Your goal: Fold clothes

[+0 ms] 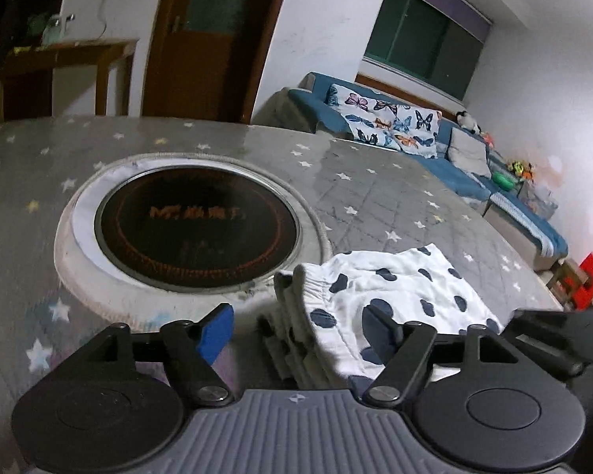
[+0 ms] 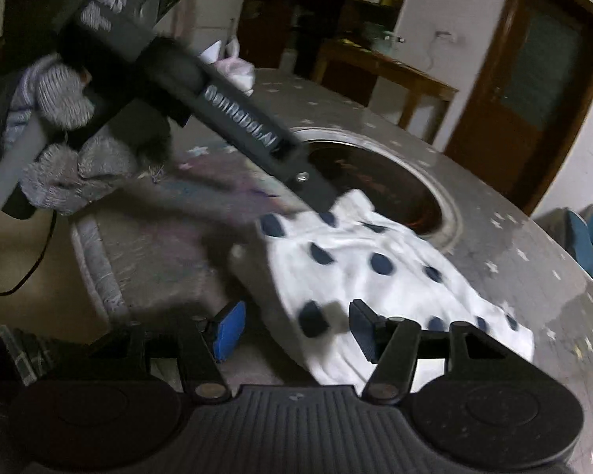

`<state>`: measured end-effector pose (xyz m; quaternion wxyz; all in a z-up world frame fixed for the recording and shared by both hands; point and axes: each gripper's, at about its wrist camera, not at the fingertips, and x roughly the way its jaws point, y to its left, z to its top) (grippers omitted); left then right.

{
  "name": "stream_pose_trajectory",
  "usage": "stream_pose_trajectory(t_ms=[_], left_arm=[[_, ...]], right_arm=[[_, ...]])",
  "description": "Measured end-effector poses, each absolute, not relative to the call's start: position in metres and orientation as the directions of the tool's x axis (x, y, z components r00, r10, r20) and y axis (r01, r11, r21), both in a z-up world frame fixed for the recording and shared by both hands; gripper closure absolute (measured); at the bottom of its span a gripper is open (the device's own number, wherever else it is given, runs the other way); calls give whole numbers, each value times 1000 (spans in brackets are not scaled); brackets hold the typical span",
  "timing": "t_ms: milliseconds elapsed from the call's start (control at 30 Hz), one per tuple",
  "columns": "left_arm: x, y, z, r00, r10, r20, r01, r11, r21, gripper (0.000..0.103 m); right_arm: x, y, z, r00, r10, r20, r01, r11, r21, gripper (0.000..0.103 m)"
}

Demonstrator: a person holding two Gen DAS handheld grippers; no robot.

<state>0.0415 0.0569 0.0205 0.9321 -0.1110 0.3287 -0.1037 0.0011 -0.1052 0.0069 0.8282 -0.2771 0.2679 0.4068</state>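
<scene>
Both grippers, left (image 1: 300,326) and right (image 2: 296,326), stand apart, gripping nothing; the spotted cloth (image 1: 395,296) lies folded; next, press edges flat, keeping layers aligned.

In the right wrist view the gloved hand (image 2: 65,134) and the left gripper's body at upper left are smeared by motion and cut by the frame edge, its fingertips hidden behind the spotted white garment (image 2: 375,276), whose near edge hides behind the right gripper (image 2: 296,330).
</scene>
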Motion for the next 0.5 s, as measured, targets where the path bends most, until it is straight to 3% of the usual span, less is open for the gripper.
stream_pose_trajectory(t_ms=[167, 367, 467, 500], left_arm=[[33, 58, 22, 769, -257, -586, 108, 955, -277, 21], [26, 56, 23, 774, -267, -574, 124, 953, -276, 21], [24, 51, 23, 770, -280, -573, 142, 951, -274, 21], [23, 49, 23, 769, -285, -572, 151, 951, -271, 21]], right_arm=[[-3, -104, 9, 520, 537, -664, -824, 520, -226, 38], [-9, -129, 3, 618, 428, -660, -745, 587, -318, 38], [-6, -139, -7, 676, 344, -652, -687, 614, -388, 42], [-5, -141, -8, 680, 332, -653, -680, 619, -394, 48]])
